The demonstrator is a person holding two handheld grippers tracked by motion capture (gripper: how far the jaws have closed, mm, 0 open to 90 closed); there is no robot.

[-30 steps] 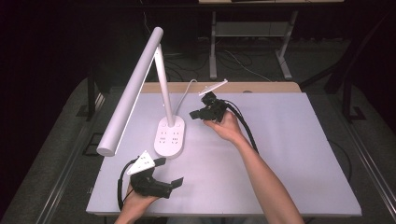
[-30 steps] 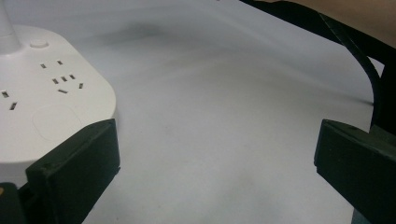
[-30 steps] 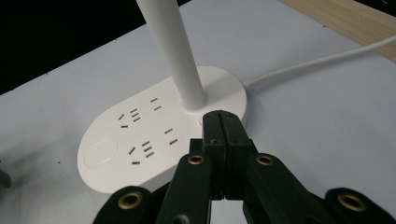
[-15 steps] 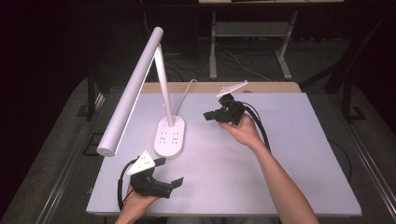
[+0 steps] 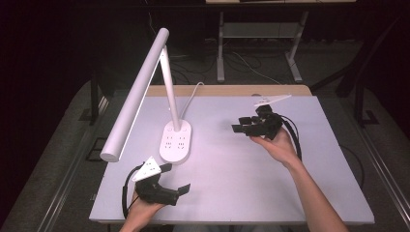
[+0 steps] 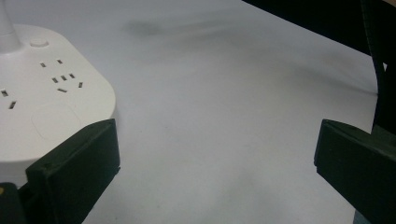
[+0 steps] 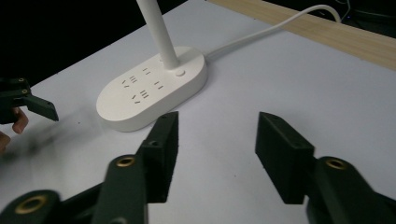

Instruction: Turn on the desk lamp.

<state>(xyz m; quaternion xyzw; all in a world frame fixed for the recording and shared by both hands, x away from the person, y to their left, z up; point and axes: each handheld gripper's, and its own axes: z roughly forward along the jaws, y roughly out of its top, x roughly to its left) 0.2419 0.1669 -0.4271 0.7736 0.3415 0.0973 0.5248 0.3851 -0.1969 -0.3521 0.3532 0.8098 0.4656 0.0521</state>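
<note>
High view: a white desk lamp (image 5: 167,116) stands on the left half of the pale table (image 5: 290,193), its oval base (image 5: 175,141) carrying rows of sockets, its thin stem rising from the far end of the base and its long tube head slanting down toward the near left, out past the table's edge. A white cable (image 5: 193,94) runs from the far end of the base toward the wooden strip (image 5: 241,90) at the back of the table. The right gripper (image 5: 238,127) is held above the table to the right of the base and apart from it, pointing left toward it; its jaws have just been opening and stand parted with nothing between them. In the right gripper view the base (image 7: 152,88) lies ahead beyond the two black jaws, with a round button beside the stem and the cable (image 7: 275,28) trailing off to the upper right. The left gripper (image 5: 179,186) sits at the near edge of the table, just in front of the base, pointing right, its jaws spread wide and empty. In the left gripper view the corner of the base (image 6: 51,102) shows beside one jaw, close to it, though I cannot tell whether they touch.
</note>
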